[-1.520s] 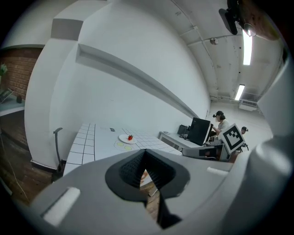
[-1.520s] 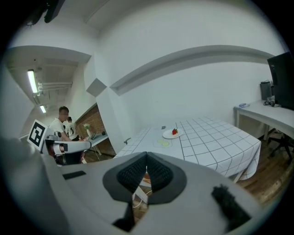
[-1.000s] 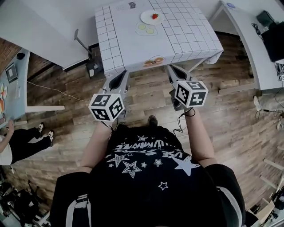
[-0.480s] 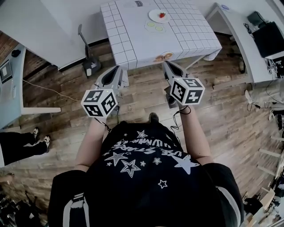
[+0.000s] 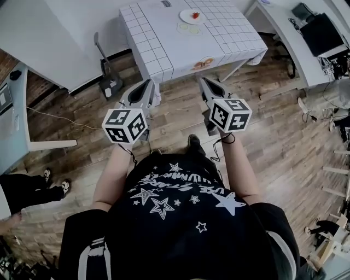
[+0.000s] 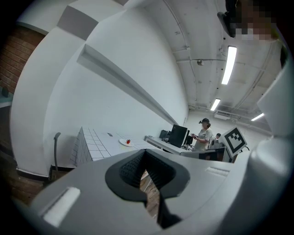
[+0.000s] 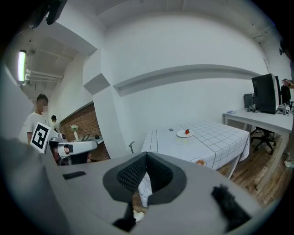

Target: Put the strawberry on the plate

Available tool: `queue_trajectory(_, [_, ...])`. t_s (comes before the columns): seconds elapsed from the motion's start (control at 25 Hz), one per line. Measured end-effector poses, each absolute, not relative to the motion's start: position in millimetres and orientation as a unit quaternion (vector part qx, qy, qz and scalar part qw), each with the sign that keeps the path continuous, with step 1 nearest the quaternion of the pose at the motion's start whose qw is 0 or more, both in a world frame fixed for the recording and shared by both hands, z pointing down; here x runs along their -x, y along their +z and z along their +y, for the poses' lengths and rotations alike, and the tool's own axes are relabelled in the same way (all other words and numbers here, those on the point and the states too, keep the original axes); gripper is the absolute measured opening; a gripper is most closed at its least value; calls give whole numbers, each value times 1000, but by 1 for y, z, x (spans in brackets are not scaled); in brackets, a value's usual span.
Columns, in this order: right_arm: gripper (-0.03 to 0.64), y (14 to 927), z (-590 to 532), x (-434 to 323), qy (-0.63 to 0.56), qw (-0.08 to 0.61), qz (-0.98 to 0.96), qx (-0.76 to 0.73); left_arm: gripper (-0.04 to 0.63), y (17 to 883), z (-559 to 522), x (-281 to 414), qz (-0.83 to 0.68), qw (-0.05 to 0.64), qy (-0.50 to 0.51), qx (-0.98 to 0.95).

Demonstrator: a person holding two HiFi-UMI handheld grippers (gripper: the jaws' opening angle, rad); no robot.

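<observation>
The red strawberry [image 5: 195,15] lies on a small white plate [image 5: 190,18] at the far end of a table with a white checked cloth [image 5: 164,44]. Both grippers hang over the wooden floor, short of the table's near edge. My left gripper [image 5: 147,85] is shut with nothing between its jaws, and so is my right gripper [image 5: 206,83]. The left gripper view shows the strawberry [image 6: 128,140] on the plate [image 6: 124,142] far beyond the shut gripper [image 6: 146,156]. From the right gripper [image 7: 147,158], the strawberry [image 7: 187,131] and plate [image 7: 184,134] also look far off.
The cloth has printed fruit pictures [image 5: 202,64] near its front edge. A white desk [image 5: 38,38] stands at the left, and a desk with a monitor [image 5: 320,33] at the right. A black stand [image 5: 109,82] sits on the floor. A person's legs [image 5: 27,188] show at the left edge.
The table with plate and strawberry has slid toward the top of the head view and looks smaller. Both grippers stay shut before the body, over the floor.
</observation>
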State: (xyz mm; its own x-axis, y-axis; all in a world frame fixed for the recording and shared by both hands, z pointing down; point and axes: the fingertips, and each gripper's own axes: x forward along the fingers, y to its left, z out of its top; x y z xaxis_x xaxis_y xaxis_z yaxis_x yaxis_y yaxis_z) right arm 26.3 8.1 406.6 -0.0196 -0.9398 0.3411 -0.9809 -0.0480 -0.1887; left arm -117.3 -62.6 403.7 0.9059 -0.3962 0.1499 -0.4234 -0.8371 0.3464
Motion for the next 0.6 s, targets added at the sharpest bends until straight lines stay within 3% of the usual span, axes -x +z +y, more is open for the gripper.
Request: queue_trajectory(0.6, [12, 418, 31, 23, 201, 68, -668, -713, 8, 407, -44, 144, -171, 176, 50, -968])
